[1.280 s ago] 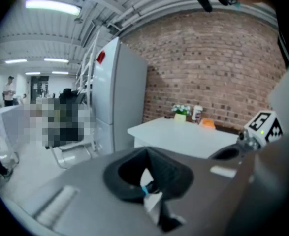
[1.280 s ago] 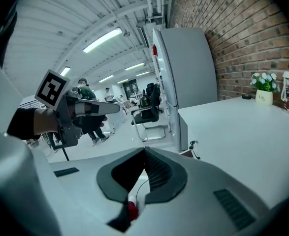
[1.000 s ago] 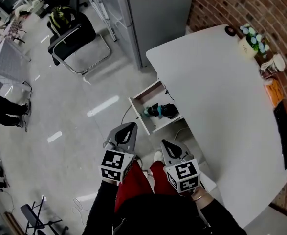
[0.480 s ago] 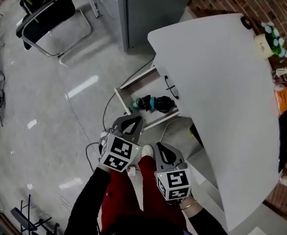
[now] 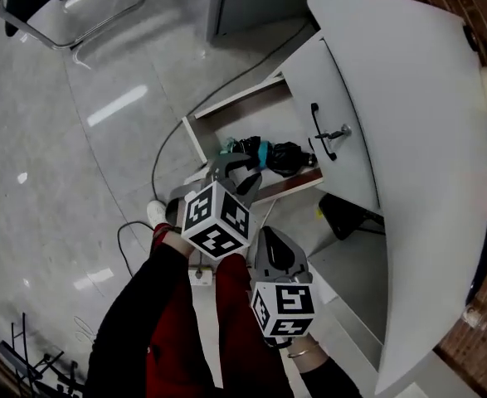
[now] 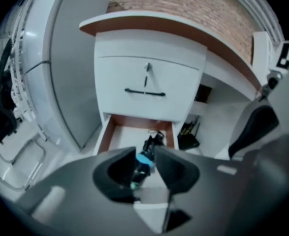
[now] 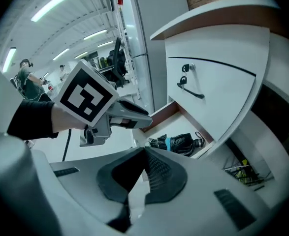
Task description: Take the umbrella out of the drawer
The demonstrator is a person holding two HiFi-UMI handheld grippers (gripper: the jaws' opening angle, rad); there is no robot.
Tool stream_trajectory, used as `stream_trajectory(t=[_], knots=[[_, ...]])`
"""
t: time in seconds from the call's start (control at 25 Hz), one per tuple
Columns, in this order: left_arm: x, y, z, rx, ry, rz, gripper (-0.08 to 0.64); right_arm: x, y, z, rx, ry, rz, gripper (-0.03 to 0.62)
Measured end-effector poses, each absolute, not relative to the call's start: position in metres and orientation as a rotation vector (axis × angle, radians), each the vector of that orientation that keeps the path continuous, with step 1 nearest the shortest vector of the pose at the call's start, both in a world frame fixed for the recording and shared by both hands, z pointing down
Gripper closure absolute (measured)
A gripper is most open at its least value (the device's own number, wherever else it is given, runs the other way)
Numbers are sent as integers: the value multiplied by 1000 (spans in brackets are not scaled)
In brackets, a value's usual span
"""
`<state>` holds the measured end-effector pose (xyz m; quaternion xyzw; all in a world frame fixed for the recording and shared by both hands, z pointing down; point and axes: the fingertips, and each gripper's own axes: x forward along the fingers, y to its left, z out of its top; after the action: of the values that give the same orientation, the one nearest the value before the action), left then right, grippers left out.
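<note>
Left gripper (image 5: 241,171) and right gripper (image 5: 270,240) sit lower, nearer drawer (image 5: 195,135). Left jaws opening, nothing gripped; right closed, empty. Umbrella (image 5: 283,157) lies in drawer: grasp, lift remain.

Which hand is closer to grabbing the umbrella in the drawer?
Left, probably. The left gripper is at the open drawer, aimed at the umbrella, its jaws opening with the umbrella just beyond them. The right gripper sits farther back, jaws together.
</note>
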<state>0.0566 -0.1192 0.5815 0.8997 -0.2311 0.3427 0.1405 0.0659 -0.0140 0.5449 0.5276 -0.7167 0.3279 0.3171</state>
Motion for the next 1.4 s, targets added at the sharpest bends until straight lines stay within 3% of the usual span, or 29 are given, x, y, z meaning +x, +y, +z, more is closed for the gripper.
stream_trajectory(t=[0.44,1.4], knots=[[89,-135,652,2698,-437,1208,322,88,-22,612,1401,-1786,883,595],[156,-130,757,2702,-1,1576,273,110,-37,673,1372,-1600,1038,595]])
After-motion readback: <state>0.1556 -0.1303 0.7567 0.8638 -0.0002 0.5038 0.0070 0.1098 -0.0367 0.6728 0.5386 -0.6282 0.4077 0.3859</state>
